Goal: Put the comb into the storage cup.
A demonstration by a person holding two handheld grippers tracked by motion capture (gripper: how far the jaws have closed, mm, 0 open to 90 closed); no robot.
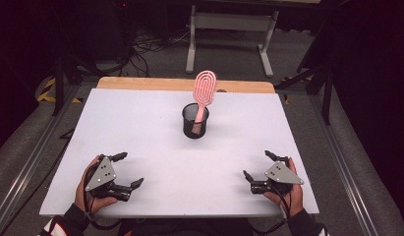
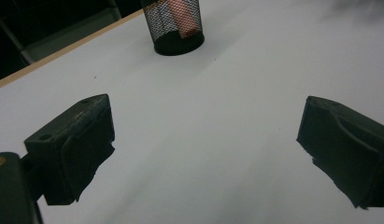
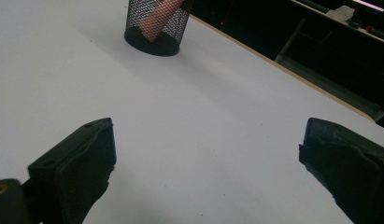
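A pink hairbrush stands handle-down in a black mesh cup near the middle of the white table top, leaning toward the far right. My left gripper rests open near the front left edge, held by a hand. My right gripper rests open near the front right edge. Both are far from the cup. In the left gripper view the mesh cup stands ahead with the pink handle inside; in the right gripper view the cup shows at the top with the handle.
A wooden strip runs along the table's far edge. Beyond it stands a grey metal frame among floor cables. Dark stands flank both sides.
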